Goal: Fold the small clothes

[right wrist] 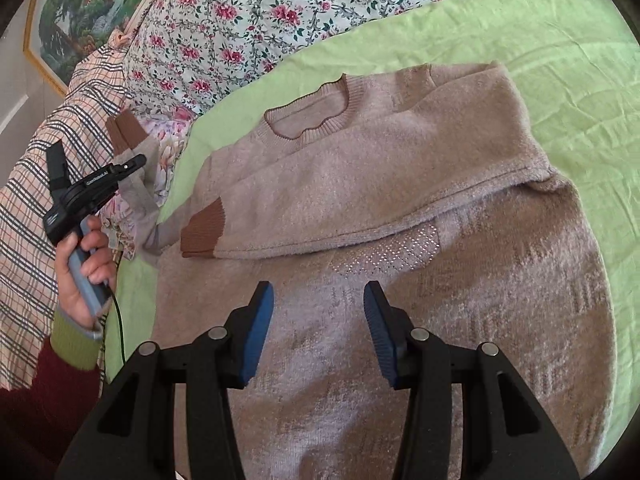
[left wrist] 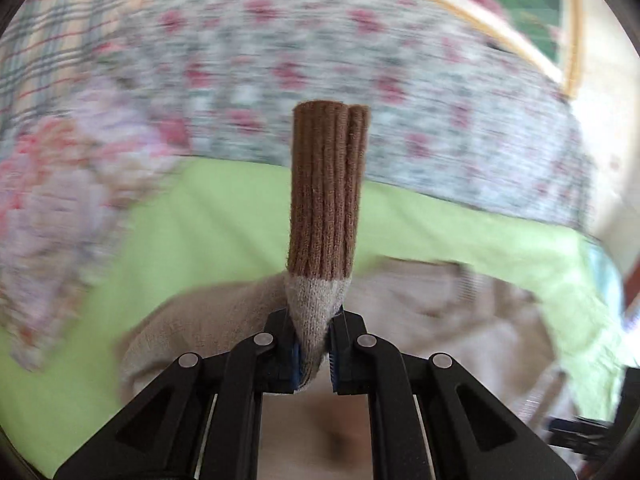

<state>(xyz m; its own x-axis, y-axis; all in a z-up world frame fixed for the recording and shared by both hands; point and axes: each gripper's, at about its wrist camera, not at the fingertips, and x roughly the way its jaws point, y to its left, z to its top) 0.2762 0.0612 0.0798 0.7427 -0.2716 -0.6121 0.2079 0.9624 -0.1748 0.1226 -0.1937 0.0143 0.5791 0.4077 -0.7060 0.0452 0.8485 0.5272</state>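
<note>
A beige knitted sweater (right wrist: 380,184) with brown cuffs and neck trim lies on a green sheet (right wrist: 560,60). Its right sleeve is folded across the chest, its brown cuff (right wrist: 202,232) near the left edge. My left gripper (left wrist: 312,354) is shut on the other sleeve just below its brown cuff (left wrist: 328,188), which sticks up beyond the fingers. In the right wrist view the left gripper (right wrist: 134,162) holds that sleeve (right wrist: 136,184) lifted off the sweater's left side. My right gripper (right wrist: 318,312) is open and empty, above the sweater's lower body.
A floral quilt (right wrist: 248,12) and a plaid cloth (right wrist: 32,184) lie bunched behind and left of the sweater. A framed picture (right wrist: 76,12) hangs on the wall at far left. The left wrist view is motion-blurred.
</note>
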